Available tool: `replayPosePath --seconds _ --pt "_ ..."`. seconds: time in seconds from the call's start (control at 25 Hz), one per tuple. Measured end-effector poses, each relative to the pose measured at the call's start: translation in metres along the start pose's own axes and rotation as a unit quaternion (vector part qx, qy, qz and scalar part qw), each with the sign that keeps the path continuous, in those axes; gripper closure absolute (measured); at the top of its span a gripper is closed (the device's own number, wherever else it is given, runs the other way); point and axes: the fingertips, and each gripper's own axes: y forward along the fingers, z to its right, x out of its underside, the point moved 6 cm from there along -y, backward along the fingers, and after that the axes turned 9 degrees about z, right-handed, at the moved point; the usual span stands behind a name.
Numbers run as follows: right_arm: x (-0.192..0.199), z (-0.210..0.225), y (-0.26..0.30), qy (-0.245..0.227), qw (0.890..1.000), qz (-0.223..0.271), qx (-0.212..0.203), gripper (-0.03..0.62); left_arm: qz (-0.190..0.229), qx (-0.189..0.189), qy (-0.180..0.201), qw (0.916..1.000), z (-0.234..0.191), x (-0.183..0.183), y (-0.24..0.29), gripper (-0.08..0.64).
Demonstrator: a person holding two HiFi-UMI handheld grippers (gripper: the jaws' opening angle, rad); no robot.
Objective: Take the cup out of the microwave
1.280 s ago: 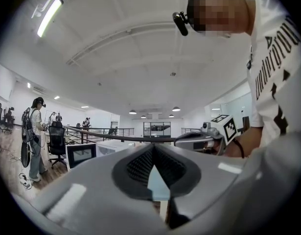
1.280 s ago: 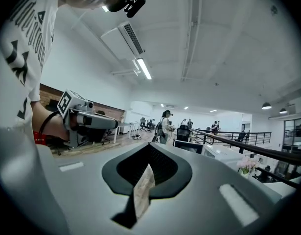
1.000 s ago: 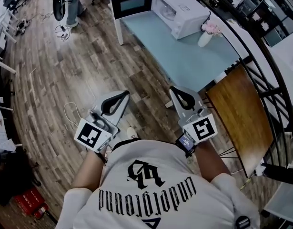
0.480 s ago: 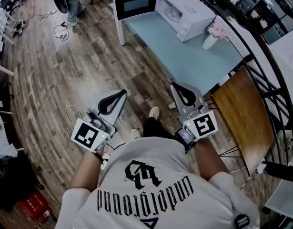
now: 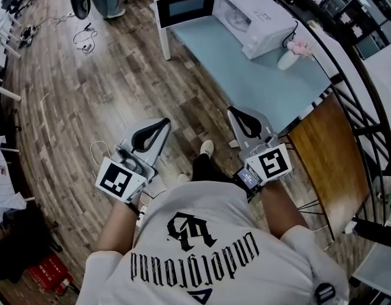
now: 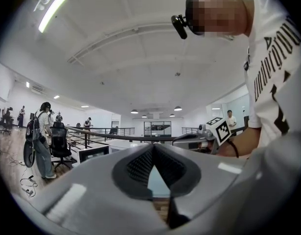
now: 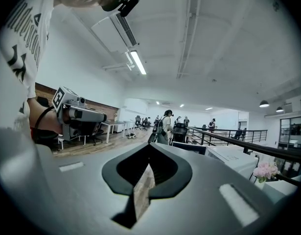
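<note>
1. left gripper (image 5: 164, 123): held level and pointing up-frame towards the counter (image 5: 246, 84). its fingers (image 6: 140, 166) are closed tip to tip with nothing between them. its marker cube (image 5: 119, 180) sits at the rear, by the person's forearm.
2. right gripper (image 5: 234, 110): held level and roughly parallel to the left one. its fingers (image 7: 165, 168) are closed and empty, and only wood-plank floor (image 5: 87, 100) shows through the slit below the tips. it is near the counter's near edge and well apart from the microwave.
3. microwave (image 5: 268, 18): a white box at the far end of the pale blue counter. its long axis runs along the counter's far edge. the open front faces the lower left of the head view.
4. microwave door (image 5: 185, 6): swung fully open to the left, dark window showing.
5. cup: cannot be made out in any view. a pale round shape in the open cavity (image 5: 235, 19) is too small to identify, so its orientation cannot be told.
6. vase of pink flowers (image 5: 289, 54): upright on the counter, just beside the microwave's right end. it also shows in the right gripper view (image 7: 266, 171).
7. brown wooden table (image 5: 325, 164): to the right of the counter, alongside a black railing (image 5: 357, 103).
8. bystander with a backpack (image 6: 40, 131): stands on the floor well beyond the counter.
</note>
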Motion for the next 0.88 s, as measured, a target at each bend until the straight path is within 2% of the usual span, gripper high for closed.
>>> replayPosePath --seconds 0.36,0.64,0.8,0.88 --pt "0.022 0.060 0.045 0.002 1.000 -0.011 -0.011 0.589 -0.007 -0.005 0.000 1.0000 -0.046 0.017 0.061 0.511" --pt "0.039 0.137 0.078 0.001 1.000 -0.003 -0.013 0.589 -0.003 0.003 0.002 1.0000 -0.083 0.036 0.143 0.511" --pt "0.042 0.182 0.088 0.005 1.000 -0.006 -0.014 0.589 -0.008 0.010 -0.012 0.9998 -0.090 0.042 0.193 0.511" --pt "0.042 0.201 0.091 0.002 1.000 -0.005 -0.014 0.589 -0.008 0.016 -0.006 0.9998 -0.094 0.044 0.213 0.511"
